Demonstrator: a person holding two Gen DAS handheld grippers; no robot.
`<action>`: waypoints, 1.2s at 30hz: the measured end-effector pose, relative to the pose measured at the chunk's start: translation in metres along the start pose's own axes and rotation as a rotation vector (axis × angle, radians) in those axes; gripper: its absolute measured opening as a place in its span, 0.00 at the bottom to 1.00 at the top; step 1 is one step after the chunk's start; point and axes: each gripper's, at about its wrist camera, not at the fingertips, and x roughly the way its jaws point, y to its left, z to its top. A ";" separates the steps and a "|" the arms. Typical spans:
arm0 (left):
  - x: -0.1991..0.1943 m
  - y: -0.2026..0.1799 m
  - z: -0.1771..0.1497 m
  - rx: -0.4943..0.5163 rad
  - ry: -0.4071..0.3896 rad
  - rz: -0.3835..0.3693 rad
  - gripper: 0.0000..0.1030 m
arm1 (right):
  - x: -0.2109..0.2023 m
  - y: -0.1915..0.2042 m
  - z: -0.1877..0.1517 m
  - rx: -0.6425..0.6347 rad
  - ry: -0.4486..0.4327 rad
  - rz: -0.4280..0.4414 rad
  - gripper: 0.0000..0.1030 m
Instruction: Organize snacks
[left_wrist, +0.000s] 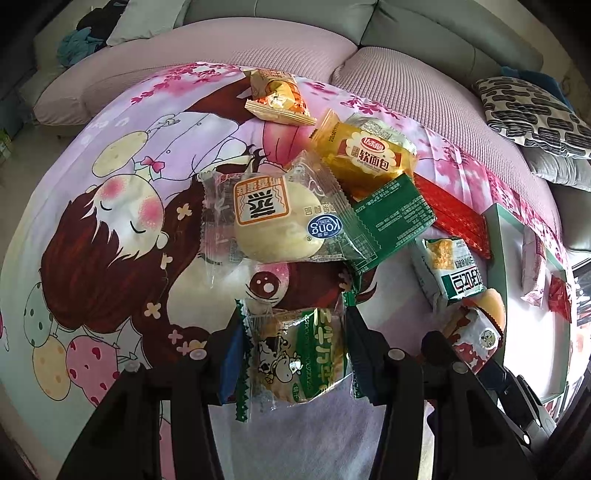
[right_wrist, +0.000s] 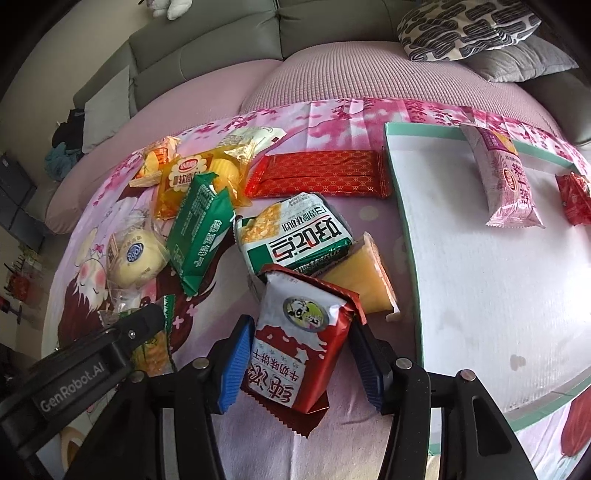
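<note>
Left gripper (left_wrist: 293, 350) clenched on green-edged cow-print cracker packet (left_wrist: 295, 354); right gripper (right_wrist: 301, 363), pads apart, straddles red milk-biscuit packet (right_wrist: 299, 343) without pressing it.

the black plastic body of the left gripper (right_wrist: 79, 365), at eight o'clock in the right wrist view, reads "genrobot.ai". at ten o'clock, the round blue sticker on the clear-wrapped pale bun (right_wrist: 135, 258) reads "kong". the yellow bread packet (left_wrist: 364, 155), at one o'clock in the left wrist view, reads "软面包".

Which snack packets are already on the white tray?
Two: the pink packet and the small red packet at the white tray's far end; all others lie on the cloth.
</note>
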 end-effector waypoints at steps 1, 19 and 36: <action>0.000 0.000 0.000 0.000 0.000 0.001 0.52 | 0.000 0.000 0.000 0.002 0.000 0.000 0.55; -0.015 0.002 0.002 -0.024 -0.046 -0.006 0.52 | -0.040 -0.001 0.002 -0.023 -0.077 0.037 0.43; -0.038 -0.032 -0.001 0.048 -0.104 -0.038 0.52 | -0.080 -0.060 0.020 0.106 -0.152 -0.012 0.43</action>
